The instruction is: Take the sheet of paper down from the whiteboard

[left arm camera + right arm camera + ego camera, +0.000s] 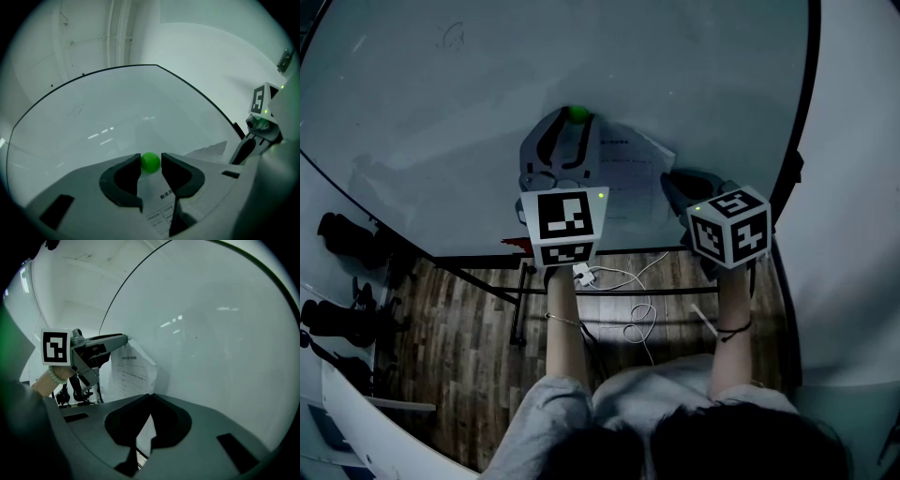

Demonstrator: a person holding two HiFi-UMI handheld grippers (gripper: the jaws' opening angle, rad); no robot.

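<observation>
Green magnet (150,162) in left hand-held gripper (151,158)

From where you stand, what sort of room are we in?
Probably an office or meeting room, though I can't be sure. A large whiteboard fills the view, a printed sheet of paper hangs on it under a green magnet, and below are a wood-plank floor and loose white cables.

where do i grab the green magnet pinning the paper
Grip the magnet across its round sides, coming straight at the whiteboard from the front. It is a small ball standing proud of the paper, so tongs fit either side; the left tongs already close on it that way.
</observation>
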